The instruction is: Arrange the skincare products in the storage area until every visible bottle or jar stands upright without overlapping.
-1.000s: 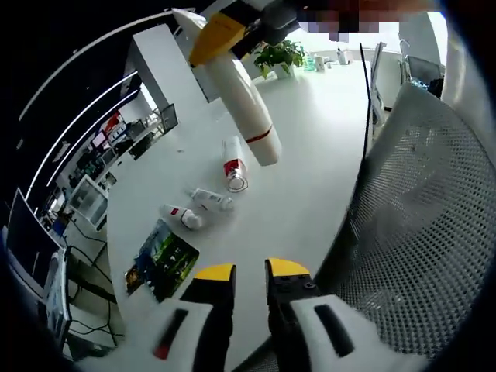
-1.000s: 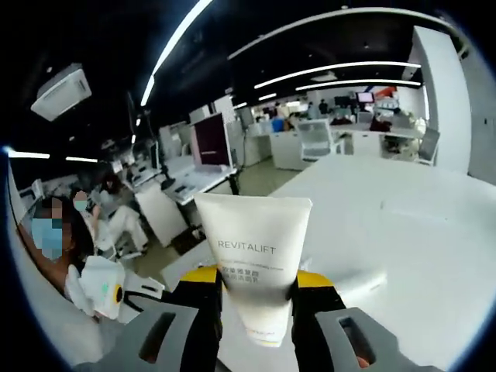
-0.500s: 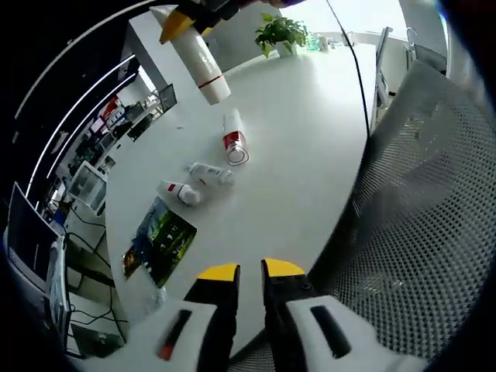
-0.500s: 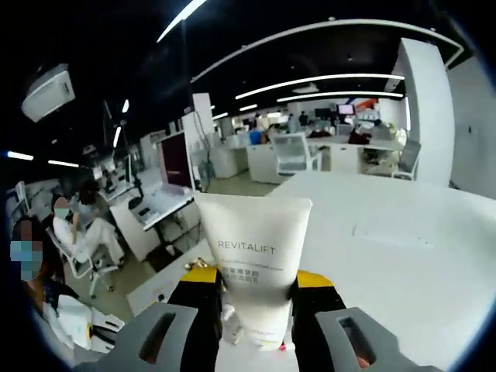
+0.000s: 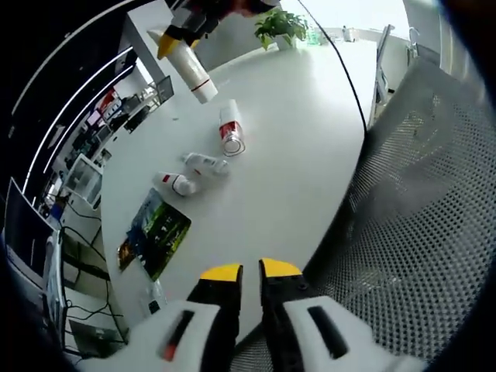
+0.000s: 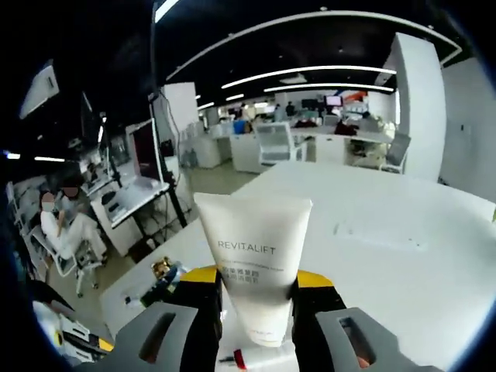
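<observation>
1. Above the white tabletop (image 5: 294, 139), the right hand-held gripper (image 6: 256, 298) pinches a white tube marked REVITALIFT (image 6: 253, 252) between its yellow-tipped jaws, crimped end up in the right gripper view.
2. Seen from the left gripper view, the same right hand-held gripper (image 5: 182, 31) holds that tube (image 5: 192, 70) in the air, tilted, its red-banded cap end pointing down toward the tabletop.
3. Just below the tube's cap end in that view, a red-and-white bottle (image 5: 230, 129) lies on its side on the tabletop.
4. Two smaller white bottles lie nearer the camera than the red-and-white bottle, one (image 5: 205, 163) just beside the other (image 5: 177, 183), both on their sides.
5. A dark printed booklet (image 5: 155, 234) lies flat near the tabletop's edge, beyond the small bottles.
6. The left hand-held gripper (image 5: 250, 273) hangs near the tabletop's edge beside a grey mesh chair (image 5: 418, 232), its jaws nearly together with nothing between them.
</observation>
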Demonstrator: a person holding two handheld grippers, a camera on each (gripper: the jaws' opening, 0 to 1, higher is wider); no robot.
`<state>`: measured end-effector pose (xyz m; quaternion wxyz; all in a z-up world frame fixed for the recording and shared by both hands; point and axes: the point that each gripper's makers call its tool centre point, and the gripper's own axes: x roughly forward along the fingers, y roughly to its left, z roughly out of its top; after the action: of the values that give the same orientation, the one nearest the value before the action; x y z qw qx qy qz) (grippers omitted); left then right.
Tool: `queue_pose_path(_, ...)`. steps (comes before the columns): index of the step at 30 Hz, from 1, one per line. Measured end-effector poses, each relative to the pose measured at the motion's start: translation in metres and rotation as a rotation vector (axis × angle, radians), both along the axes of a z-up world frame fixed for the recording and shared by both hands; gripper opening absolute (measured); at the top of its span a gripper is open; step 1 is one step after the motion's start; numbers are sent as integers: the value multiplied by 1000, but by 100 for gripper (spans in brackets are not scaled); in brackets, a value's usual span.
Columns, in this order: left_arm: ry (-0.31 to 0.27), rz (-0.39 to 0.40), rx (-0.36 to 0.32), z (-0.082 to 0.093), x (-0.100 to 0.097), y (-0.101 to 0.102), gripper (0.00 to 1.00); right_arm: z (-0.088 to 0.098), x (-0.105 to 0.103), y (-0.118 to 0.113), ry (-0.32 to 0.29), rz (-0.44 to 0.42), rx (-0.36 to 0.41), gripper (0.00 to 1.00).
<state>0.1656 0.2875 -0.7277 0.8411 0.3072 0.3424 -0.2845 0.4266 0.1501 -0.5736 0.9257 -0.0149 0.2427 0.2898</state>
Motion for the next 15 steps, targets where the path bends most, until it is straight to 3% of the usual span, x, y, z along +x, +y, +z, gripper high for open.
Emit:
queue_pose_path(1,4,3,0,-1,0,0,3,-4,11,-7,5,-13,-3,31)
queue_pose_path(13,31,15,7,-5,-2,3,1,-18,55,-34,19,-75,-58,31)
queue_pose_path(15,35,15,9,-6,-3,3,1,-25,62,-38,45,-93,-50,31)
